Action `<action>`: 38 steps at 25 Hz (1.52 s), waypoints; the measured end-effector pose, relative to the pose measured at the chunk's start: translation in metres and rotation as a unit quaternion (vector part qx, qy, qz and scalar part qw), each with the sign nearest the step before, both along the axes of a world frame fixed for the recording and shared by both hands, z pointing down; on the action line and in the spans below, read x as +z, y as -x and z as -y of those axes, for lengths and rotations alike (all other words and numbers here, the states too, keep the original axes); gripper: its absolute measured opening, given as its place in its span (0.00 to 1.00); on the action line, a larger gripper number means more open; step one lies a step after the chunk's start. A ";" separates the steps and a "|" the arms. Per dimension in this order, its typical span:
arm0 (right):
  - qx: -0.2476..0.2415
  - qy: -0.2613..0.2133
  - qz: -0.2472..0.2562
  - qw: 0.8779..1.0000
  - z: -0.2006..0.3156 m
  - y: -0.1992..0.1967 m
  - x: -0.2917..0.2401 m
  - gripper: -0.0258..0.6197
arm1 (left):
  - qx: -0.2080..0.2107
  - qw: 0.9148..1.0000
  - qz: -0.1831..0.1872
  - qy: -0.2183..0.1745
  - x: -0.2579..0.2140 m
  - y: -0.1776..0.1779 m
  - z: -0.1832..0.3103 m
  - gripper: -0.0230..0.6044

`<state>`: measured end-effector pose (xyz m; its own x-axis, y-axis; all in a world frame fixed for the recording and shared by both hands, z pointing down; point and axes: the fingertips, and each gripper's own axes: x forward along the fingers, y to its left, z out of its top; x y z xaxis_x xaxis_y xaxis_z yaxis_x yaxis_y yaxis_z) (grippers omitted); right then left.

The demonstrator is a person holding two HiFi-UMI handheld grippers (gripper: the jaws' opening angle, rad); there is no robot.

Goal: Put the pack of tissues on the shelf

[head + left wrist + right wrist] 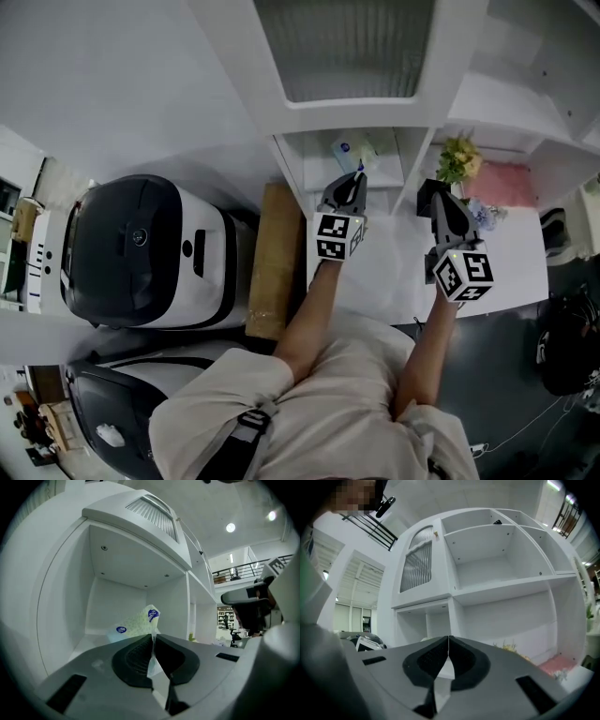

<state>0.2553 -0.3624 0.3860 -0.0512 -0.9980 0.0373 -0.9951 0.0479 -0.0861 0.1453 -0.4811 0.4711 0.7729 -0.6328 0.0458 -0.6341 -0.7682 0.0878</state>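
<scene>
Tissue pack pinched by left tool, inside shelf cubby | right tool closed, empty | flowers nearby, right

Pale green pack of tissues with round blue labels, tilted with one corner up, inside an open compartment of the white shelf.

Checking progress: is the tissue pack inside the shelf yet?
Inside: the pack of tissues is tilted within a shelf compartment, wrapper edge pinched in the left claw.
</scene>
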 end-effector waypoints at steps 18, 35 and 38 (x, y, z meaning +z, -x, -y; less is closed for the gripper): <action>-0.054 -0.012 0.016 0.998 0.012 -0.024 -0.003 0.15 | -0.078 0.993 0.083 0.010 0.024 -0.003 0.010 0.35; -0.121 0.021 0.033 0.992 -0.001 -0.013 0.026 0.15 | -0.125 0.990 0.065 -0.002 0.012 0.010 -0.024 0.39; -0.144 0.031 0.035 0.989 0.000 -0.004 0.034 0.15 | -0.143 0.988 0.053 0.001 0.011 0.021 -0.033 0.39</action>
<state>0.2598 -0.3623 0.4199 -0.3371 -0.9376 0.0846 -0.9327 0.3204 -0.1653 0.1242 -0.4476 0.4824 0.5525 -0.8249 0.1194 -0.8315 -0.5554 0.0101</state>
